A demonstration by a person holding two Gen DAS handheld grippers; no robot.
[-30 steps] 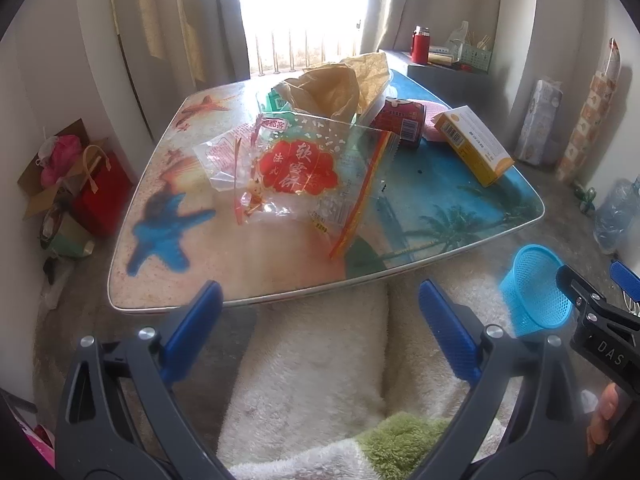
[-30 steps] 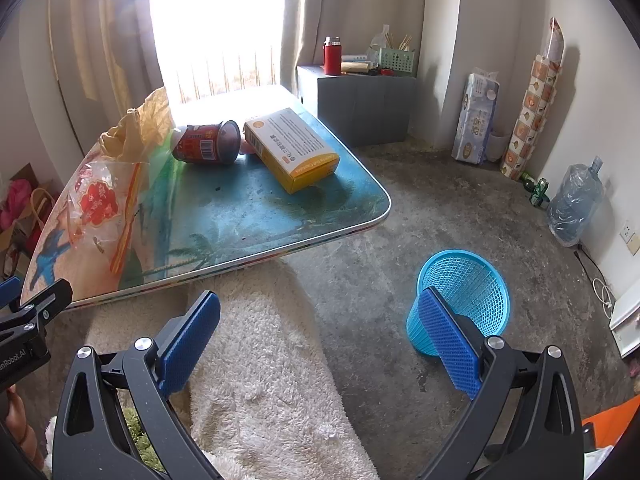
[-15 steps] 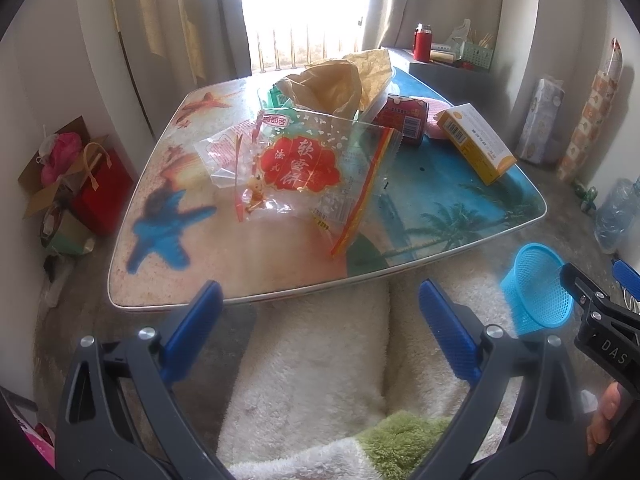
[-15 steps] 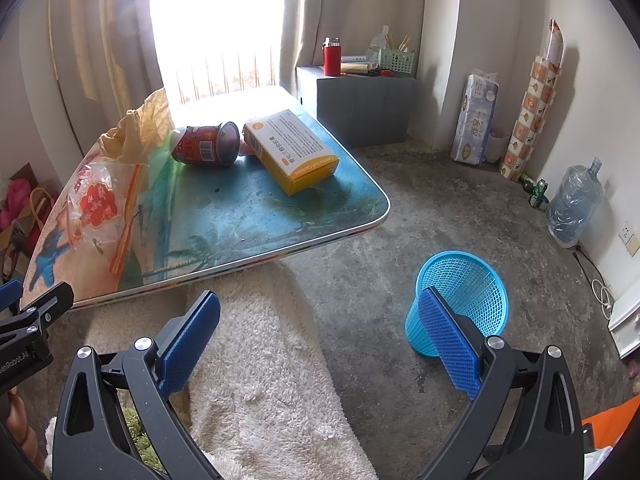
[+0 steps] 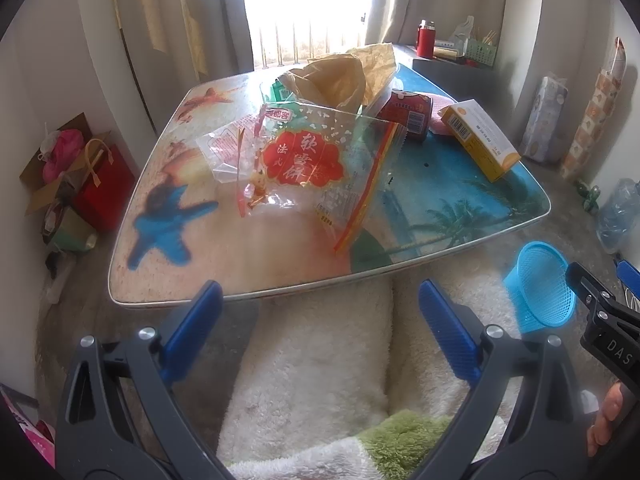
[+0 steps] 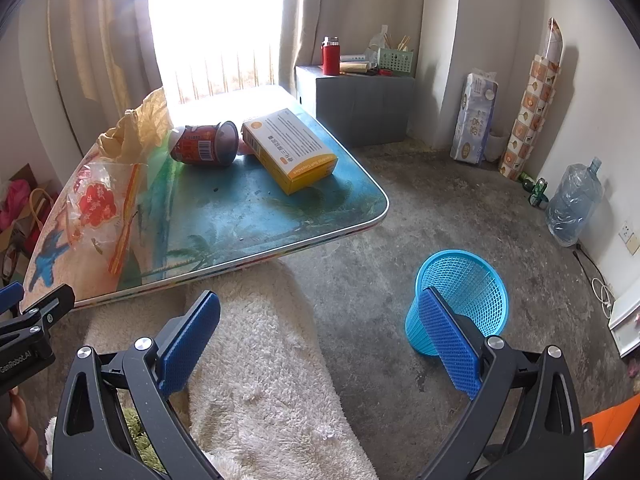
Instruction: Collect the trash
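Trash covers my low table, well short of both my grippers. Largest is the clear snack bag with a red label, lying flat near the table's middle, long axis running from the far left toward the near right edge. Behind it sits a crumpled tan paper bag. The yellow carton lies flat, long axis pointing toward the near right corner. The red can lies on its side, open end facing right. My left gripper and right gripper hover spread wide, empty. Risks: the limp bag slipping free, the can rolling off, or a drop missing the blue mesh bin on the floor.
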